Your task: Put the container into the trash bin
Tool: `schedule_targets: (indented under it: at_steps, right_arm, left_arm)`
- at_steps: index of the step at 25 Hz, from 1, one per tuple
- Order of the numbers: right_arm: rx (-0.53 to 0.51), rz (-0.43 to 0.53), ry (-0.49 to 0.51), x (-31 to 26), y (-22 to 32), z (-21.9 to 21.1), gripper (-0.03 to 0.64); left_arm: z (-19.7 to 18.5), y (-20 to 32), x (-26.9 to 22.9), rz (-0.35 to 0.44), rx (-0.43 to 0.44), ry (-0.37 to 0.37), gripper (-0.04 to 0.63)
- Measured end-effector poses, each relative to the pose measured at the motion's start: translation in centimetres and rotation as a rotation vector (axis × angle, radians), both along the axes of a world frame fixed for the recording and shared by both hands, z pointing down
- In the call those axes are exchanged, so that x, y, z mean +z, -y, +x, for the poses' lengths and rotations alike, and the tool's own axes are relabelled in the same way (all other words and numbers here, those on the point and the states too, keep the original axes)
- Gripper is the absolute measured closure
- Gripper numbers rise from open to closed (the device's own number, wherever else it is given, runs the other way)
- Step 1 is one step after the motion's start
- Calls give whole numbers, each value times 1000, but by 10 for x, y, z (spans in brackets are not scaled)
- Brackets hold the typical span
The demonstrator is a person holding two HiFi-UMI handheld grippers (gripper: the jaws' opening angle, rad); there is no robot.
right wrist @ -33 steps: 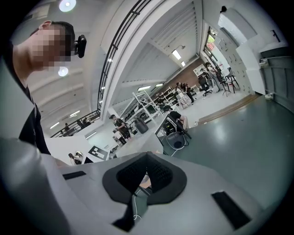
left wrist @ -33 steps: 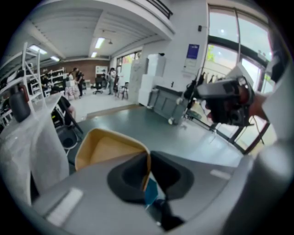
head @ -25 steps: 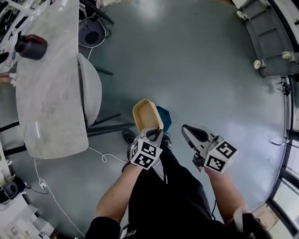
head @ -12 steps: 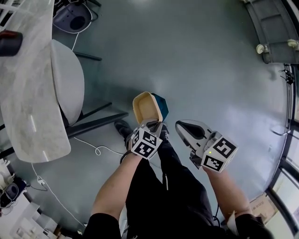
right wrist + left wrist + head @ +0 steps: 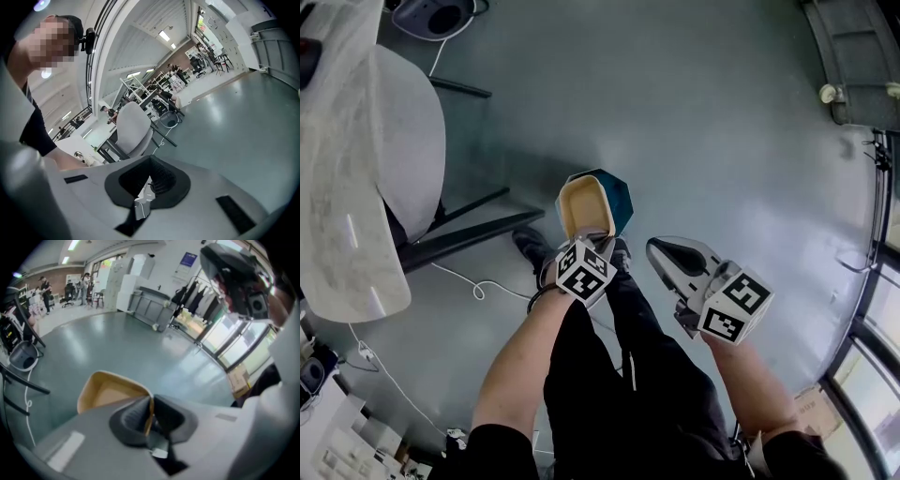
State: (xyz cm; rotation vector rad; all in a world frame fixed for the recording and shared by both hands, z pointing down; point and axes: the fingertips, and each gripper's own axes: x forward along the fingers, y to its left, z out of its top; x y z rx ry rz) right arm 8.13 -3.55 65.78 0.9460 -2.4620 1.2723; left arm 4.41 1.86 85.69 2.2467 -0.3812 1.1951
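Head view with both gripper views: container held over the bin. Left gripper [image 5: 592,240] is clamped on the near rim of the tan container [image 5: 584,204]. Its own view shows the thin rim pinched between the dark pads [image 5: 129,420], with the open tray tilting away toward 11 o'clock. Right gripper [image 5: 664,251] lies at 4 o'clock of the left one, jaws closed together with nothing between them, well clear of the container.

Teal bin [image 5: 621,197] stands on the grey floor [image 5: 722,122] just ahead of the person's shoe [image 5: 528,246]. The container covers most of its mouth, and teal shows only from 12 to 4 o'clock around it. Whether container and bin touch cannot be told.

Change over the last second: the bin was earlier a small patch at the container's 3 o'clock, partly behind it. The container has since come to sit squarely over the bin. Neither gripper has changed its grip. Table [image 5: 337,187] and chair [image 5: 408,141] have slid from 9 o'clock toward the 10 o'clock edge of the head view. The dark flask [image 5: 306,61] on the table is all but out of frame. White cable [image 5: 478,286] trails over the floor at 8 o'clock of the left gripper.
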Motion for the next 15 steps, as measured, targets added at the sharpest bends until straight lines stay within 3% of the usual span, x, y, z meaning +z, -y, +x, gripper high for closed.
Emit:
schedule_targets:
  at_steps: [1, 2, 3, 4, 15]
  right_arm:
    - [-10, -1, 0, 0, -3, -3, 621]
    - [-20, -1, -1, 0, -5, -6, 621]
    - [-28, -1, -2, -2, -7, -8, 621]
    - [-33, 1, -4, -4, -7, -10, 621]
    - [-37, 73, -4, -75, 8, -18, 621]
  left_arm:
    - [-1, -5, 5, -18, 13, -2, 560]
    - [-2, -10, 10, -33, 28, 0, 512]
    - [-3, -14, 13, -44, 40, 5, 404]
    - [-6, -16, 14, -51, 39, 9, 369]
    - [-48, 17, -74, -30, -289, -102, 379]
